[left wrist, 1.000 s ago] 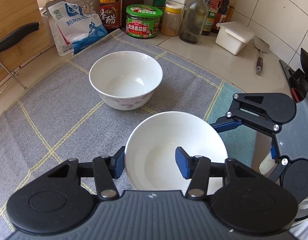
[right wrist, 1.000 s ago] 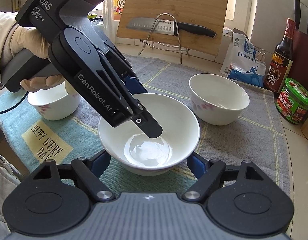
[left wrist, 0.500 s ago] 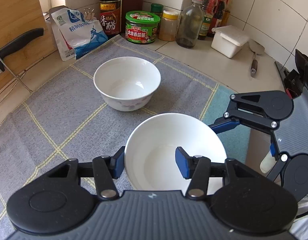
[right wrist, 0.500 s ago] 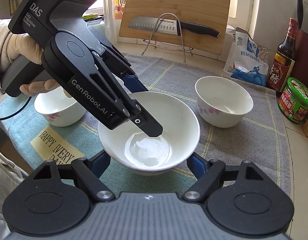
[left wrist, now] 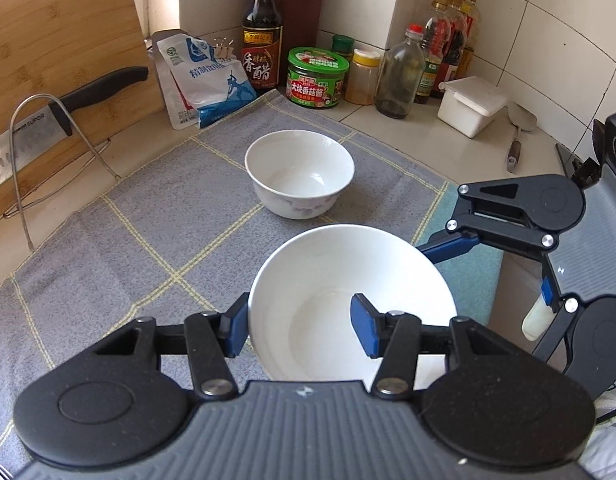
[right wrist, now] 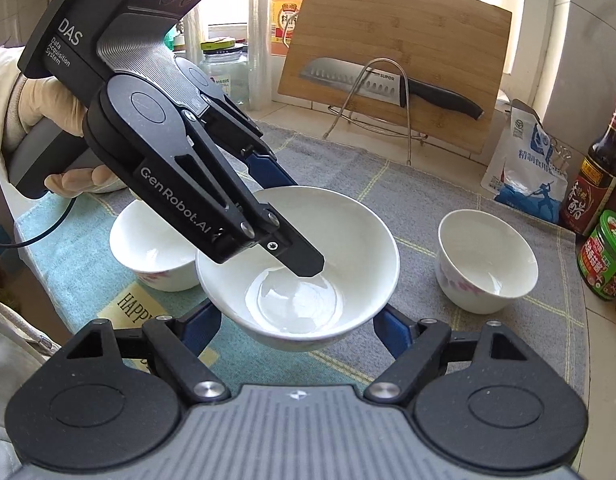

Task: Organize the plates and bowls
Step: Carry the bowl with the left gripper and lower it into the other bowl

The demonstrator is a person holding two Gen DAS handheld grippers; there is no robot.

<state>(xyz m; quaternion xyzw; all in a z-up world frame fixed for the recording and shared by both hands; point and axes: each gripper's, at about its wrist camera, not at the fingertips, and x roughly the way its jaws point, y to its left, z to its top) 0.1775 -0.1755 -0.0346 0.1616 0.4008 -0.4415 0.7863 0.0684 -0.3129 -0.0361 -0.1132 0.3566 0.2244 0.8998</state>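
The big bowl [right wrist: 298, 268] hangs clear of the mat [right wrist: 428, 208], held at its rim by the left gripper [left wrist: 298, 326], whose jaws are clamped across the wall, one finger inside the bowl and one outside. The right gripper [right wrist: 296, 330] sits just under and around the bowl with its jaws about half spread on either side of the base; whether the pads actually press the bowl I cannot tell, and it looks more like a guard than a grip.

Two smaller flowered bowls stand on the mat: one [right wrist: 154, 252] close behind the lifted bowl on the left in the right wrist view, the other [right wrist: 488, 260] well apart to the right.

The step in hand looks like carrying the big bowl toward a stacking place. Since it is wider than the others, the next move likely calls for setting it down level on bare mat so the small bowls can nest in it, keeping the rim grip firm and the bowl from tipping.

Behind stand a knife [right wrist: 388, 84] on a rack, a cutting board [right wrist: 396, 40] and sauce bottles on the table.
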